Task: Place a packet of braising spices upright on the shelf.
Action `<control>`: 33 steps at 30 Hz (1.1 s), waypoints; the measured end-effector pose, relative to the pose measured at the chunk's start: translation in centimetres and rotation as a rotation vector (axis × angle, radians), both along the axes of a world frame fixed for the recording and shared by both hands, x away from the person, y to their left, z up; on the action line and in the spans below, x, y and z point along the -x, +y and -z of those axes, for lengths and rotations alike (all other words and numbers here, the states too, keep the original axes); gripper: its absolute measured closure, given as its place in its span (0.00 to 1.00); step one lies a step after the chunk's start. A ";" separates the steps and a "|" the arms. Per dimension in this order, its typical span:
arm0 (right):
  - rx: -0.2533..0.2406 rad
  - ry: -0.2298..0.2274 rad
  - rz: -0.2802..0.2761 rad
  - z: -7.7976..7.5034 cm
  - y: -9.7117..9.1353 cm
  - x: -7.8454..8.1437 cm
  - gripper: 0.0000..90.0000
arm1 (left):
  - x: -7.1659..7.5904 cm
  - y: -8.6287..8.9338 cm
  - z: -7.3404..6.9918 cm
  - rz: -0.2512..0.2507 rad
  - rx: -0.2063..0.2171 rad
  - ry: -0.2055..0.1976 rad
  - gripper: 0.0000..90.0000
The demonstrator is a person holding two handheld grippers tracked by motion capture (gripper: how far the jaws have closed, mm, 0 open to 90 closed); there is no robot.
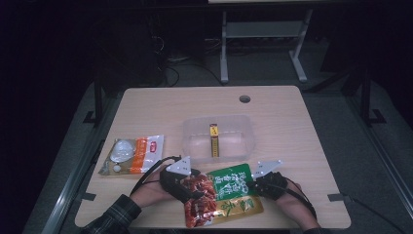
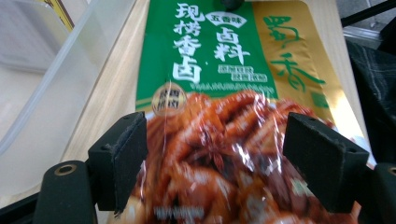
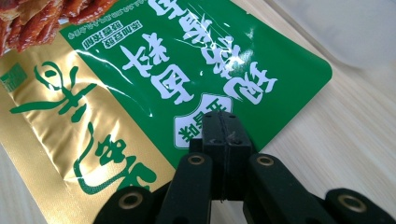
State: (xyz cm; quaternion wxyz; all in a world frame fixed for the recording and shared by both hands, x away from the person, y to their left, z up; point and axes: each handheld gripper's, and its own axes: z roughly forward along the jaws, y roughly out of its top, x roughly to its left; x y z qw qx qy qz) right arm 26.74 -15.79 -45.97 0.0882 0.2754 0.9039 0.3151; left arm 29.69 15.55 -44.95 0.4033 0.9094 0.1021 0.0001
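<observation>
A snack pouch (image 1: 229, 195), green and gold with a red food picture, lies flat at the table's front edge. My left gripper (image 1: 197, 187) is open, its jaws standing either side of the pouch's red end (image 2: 210, 154) without closing on it. My right gripper (image 1: 252, 184) is shut, and its joined tips (image 3: 222, 128) rest over the green end of the pouch (image 3: 140, 70) near its edge. Whether they pinch the foil I cannot tell. In the left gripper view the pouch (image 2: 210, 56) stretches away toward a dark tip at its far end.
A clear plastic container (image 1: 219, 119) stands mid-table just beyond the pouch, with a yellow and red stick packet (image 1: 214, 141) inside. Its wall (image 2: 42, 93) is close on the left gripper's left. A white and orange packet (image 1: 131, 153) lies at the left. A cable hole (image 1: 244, 99) sits farther back.
</observation>
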 end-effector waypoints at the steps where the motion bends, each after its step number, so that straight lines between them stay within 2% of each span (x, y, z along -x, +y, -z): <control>1: -0.004 -0.004 -0.003 0.0 0.0 0.0 1.00 | 0.0 -0.1 0.0 -0.004 0.000 -0.007 0.24; 4: -0.101 -0.008 0.017 -0.8 -1.1 0.0 0.96 | -0.1 -0.4 0.1 -0.022 -0.005 -0.014 0.24; 6: -0.121 -0.013 0.039 -1.2 -1.8 0.0 0.91 | -0.2 -0.6 0.2 -0.030 -0.014 -0.022 0.24; 8: -0.122 -0.008 0.057 -1.1 -2.3 0.1 0.83 | -0.4 -1.0 0.3 -0.038 -0.014 -0.018 0.24; 14: -0.135 0.002 0.076 -1.0 -2.8 0.4 0.60 | -1.2 -2.2 0.9 -0.042 -0.055 -0.006 0.22; 18: -0.139 -0.001 0.088 -1.0 -3.1 0.4 0.53 | -1.6 -2.5 1.4 -0.070 -0.078 0.006 0.21; 20: -0.140 -0.001 0.095 -1.0 -3.2 0.4 0.50 | -1.8 -2.4 1.6 -0.071 -0.079 0.036 0.20; 22: -0.141 -0.001 0.097 -1.0 -3.3 0.4 0.49 | -2.0 -2.3 1.7 -0.060 -0.065 0.060 0.26; 25: -0.140 -0.012 0.101 -1.0 -3.4 0.4 0.47 | -1.9 -2.3 1.8 -0.054 -0.060 0.050 0.28; 28: -0.140 -0.011 0.109 -1.0 -3.6 0.4 0.47 | -1.9 -2.2 1.7 -0.042 -0.063 0.037 0.36; 33: -0.146 -0.023 0.117 -1.2 -3.9 0.5 0.47 | -1.7 -2.2 1.5 -0.018 -0.068 0.030 0.60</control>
